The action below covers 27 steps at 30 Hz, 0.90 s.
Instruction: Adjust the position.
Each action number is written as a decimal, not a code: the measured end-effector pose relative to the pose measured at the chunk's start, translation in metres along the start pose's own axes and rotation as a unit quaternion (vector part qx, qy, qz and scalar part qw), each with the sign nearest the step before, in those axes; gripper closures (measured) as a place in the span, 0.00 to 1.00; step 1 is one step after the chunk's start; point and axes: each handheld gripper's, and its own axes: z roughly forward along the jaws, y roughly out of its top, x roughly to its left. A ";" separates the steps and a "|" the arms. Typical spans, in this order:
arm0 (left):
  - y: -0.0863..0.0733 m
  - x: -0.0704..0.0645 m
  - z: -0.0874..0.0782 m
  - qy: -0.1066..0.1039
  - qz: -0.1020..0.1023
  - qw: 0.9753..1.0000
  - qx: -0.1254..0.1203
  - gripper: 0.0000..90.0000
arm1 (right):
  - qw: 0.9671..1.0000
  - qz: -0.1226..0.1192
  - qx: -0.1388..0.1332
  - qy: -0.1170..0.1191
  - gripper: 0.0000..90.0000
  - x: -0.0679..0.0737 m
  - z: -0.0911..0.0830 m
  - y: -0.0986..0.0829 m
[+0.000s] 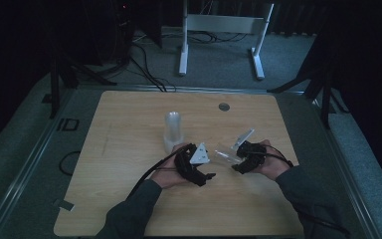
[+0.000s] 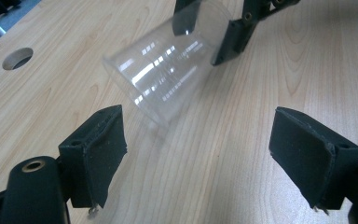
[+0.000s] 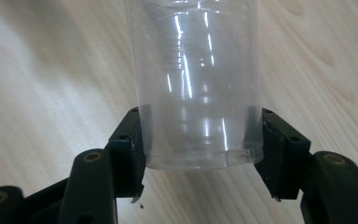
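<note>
A clear plastic cup (image 1: 223, 154) lies tilted just above the wooden table (image 1: 129, 119), held at its base end by my right gripper (image 1: 235, 160). In the right gripper view both jaws of the right gripper (image 3: 198, 154) press on the sides of the cup (image 3: 198, 88). My left gripper (image 1: 205, 167) sits just left of it, and the left gripper (image 2: 200, 140) stands open facing the cup (image 2: 168, 77), whose mouth points toward it, a short way off. A stack of clear cups (image 1: 172, 130) stands upright behind the left hand.
A round cable hole (image 1: 223, 106) (image 2: 17, 58) sits near the table's far edge. Beyond the table a white desk frame (image 1: 219, 27) and floor cables (image 1: 144, 69) show. Bare wood spreads to the left and front of the hands.
</note>
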 end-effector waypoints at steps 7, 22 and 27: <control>0.000 0.001 0.000 0.003 -0.006 1.000 -0.004 0.22 | 0.999 0.046 -0.018 -0.021 0.46 -0.002 -0.001 -0.009; 0.002 0.002 0.002 0.016 -0.018 1.000 -0.004 0.22 | 0.987 0.135 -0.053 -0.069 0.46 -0.009 0.000 -0.025; 0.002 0.002 0.003 0.020 -0.019 1.000 -0.003 0.23 | 0.982 0.162 -0.061 -0.078 0.46 -0.011 0.002 -0.031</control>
